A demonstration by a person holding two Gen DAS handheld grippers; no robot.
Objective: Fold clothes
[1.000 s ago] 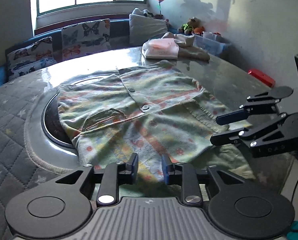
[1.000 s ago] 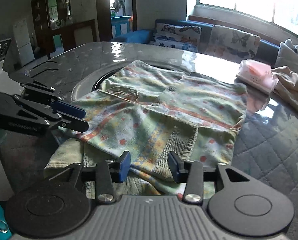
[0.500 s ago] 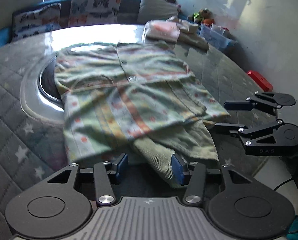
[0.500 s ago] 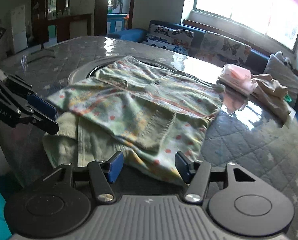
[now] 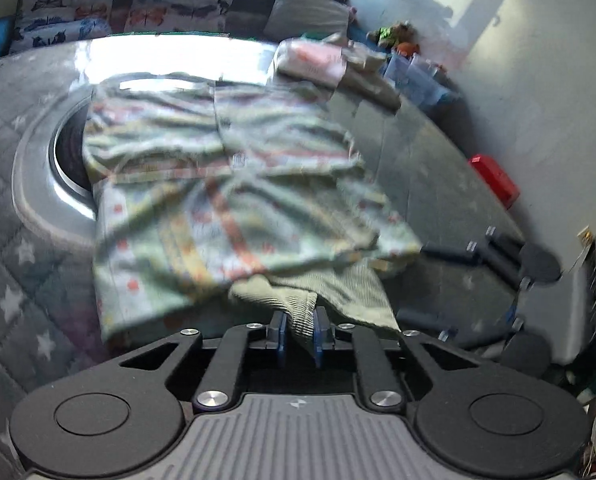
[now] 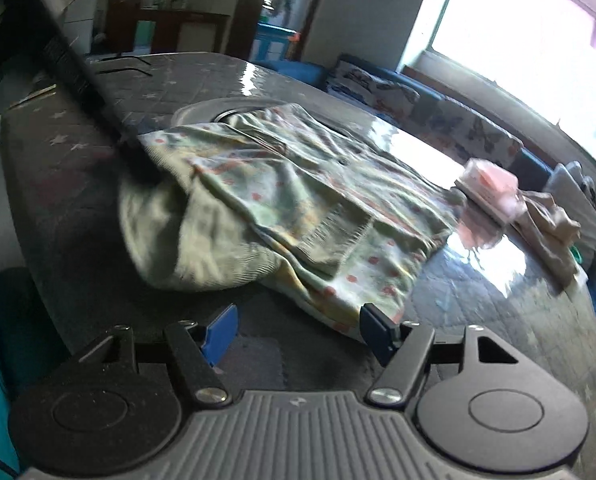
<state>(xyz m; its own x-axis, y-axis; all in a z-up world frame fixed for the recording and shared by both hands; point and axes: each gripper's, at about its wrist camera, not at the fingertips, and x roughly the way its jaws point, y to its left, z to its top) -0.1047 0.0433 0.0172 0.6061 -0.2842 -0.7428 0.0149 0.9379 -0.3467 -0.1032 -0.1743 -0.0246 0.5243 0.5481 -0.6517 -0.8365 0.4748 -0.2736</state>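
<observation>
Table [image 5: 26,264]: round, under a quilted star-print cover, recessed ring at left.
Shirt [image 5: 234,184]: patterned, pale green, spread flat on table; long axis from near edge toward window, collar end far, hem near.
Ribbed garment [image 5: 338,292]: plain green, partly under shirt's near hem.
Left gripper [image 5: 300,330]: jaws just closed, clamped on ribbed garment's edge.
Right gripper [image 6: 296,334]: jaws just widened, standing apart, nothing pressed; shirt corner just beside right pad.
Left wrist view only: red box [image 5: 494,184] at table's right rim.
Right wrist view only: dark cabinet [image 6: 166,20], doorway beyond.
Both views: folded pink pile [image 6: 494,186] far right.
</observation>
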